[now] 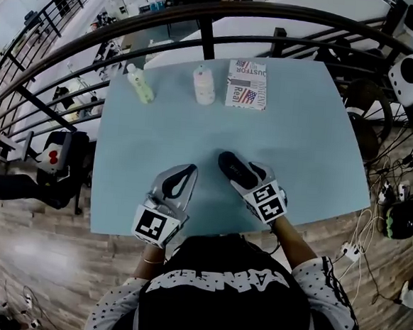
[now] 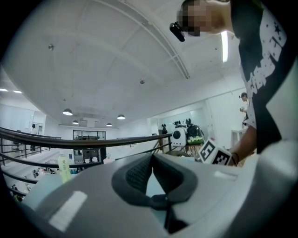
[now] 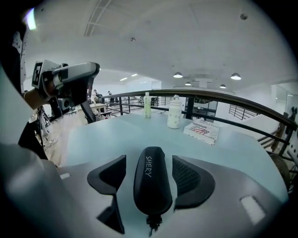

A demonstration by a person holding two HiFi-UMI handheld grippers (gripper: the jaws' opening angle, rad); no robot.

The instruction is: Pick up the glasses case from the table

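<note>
A pale blue surface (image 1: pixel 301 133) sits inside a curved dark railing (image 1: pixel 132 27). Along its far edge are a printed book (image 1: pixel 246 84), a white bottle (image 1: pixel 203 86) and a green bottle (image 1: pixel 140 84). Near the front, the black glasses case (image 1: pixel 237 169) lies between the right claw's (image 1: pixel 240 172) parted jaws, untouched. The left claw (image 1: pixel 190 169) sits beside it, tips together and empty.

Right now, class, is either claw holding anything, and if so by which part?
Nothing is held. The right claw stands open astride the glasses case, with gaps on both sides; the left claw is shut and empty.

A pale blue table (image 1: pixel 301 133) stands on wood flooring (image 1: pixel 42 269) beside a curved dark railing (image 1: pixel 132 27).
</note>
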